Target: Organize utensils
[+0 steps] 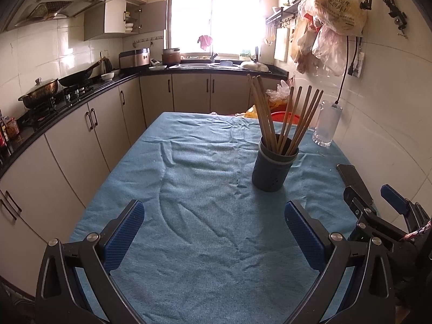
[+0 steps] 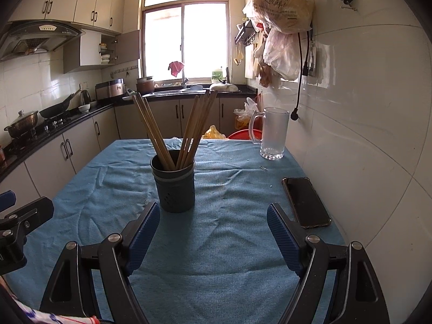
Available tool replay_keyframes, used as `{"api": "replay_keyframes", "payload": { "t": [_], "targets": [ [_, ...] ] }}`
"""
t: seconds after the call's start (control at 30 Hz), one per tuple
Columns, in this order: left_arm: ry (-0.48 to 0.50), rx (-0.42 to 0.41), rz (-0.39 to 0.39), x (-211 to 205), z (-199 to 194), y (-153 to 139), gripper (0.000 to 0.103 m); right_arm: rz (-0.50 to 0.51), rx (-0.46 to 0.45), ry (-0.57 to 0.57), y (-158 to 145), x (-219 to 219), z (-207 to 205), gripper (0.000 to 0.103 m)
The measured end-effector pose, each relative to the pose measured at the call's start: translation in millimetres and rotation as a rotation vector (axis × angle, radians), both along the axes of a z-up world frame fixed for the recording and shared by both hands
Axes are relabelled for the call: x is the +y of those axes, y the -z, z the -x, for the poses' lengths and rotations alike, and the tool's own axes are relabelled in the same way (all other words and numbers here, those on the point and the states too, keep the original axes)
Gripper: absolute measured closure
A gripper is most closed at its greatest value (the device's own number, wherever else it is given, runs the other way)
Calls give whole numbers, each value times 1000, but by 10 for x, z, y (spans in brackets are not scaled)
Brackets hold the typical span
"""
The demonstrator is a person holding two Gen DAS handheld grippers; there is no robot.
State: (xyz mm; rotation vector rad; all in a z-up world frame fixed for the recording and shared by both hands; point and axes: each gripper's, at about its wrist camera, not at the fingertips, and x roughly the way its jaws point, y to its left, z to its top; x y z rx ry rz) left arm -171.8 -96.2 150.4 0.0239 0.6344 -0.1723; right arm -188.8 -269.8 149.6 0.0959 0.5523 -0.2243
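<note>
A dark blue-grey utensil holder (image 1: 273, 168) stands upright on the blue tablecloth (image 1: 205, 178), right of the middle. It shows in the right wrist view (image 2: 175, 185) too. Several wooden chopsticks (image 1: 286, 118) stand in it, fanned out in two bunches (image 2: 186, 129). My left gripper (image 1: 214, 216) is open and empty, low over the cloth, short of the holder and to its left. My right gripper (image 2: 213, 221) is open and empty, just short of the holder and slightly to its right. The right gripper's body also shows in the left wrist view (image 1: 378, 216).
A glass mug (image 2: 272, 135) stands at the table's far right by the tiled wall. A black phone (image 2: 306, 202) lies flat by the right edge. Plastic bags (image 2: 283, 13) hang on the wall above. Counters with cookware (image 1: 40, 91) run along the left.
</note>
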Motion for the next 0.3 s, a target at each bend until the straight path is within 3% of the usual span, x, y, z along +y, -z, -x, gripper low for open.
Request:
{"api": "replay_keyframes", "payload": {
  "t": [0.3],
  "targets": [
    [19, 51, 6, -39, -154, 124, 0, -7, 44, -15, 135, 5, -169, 18]
  ]
}}
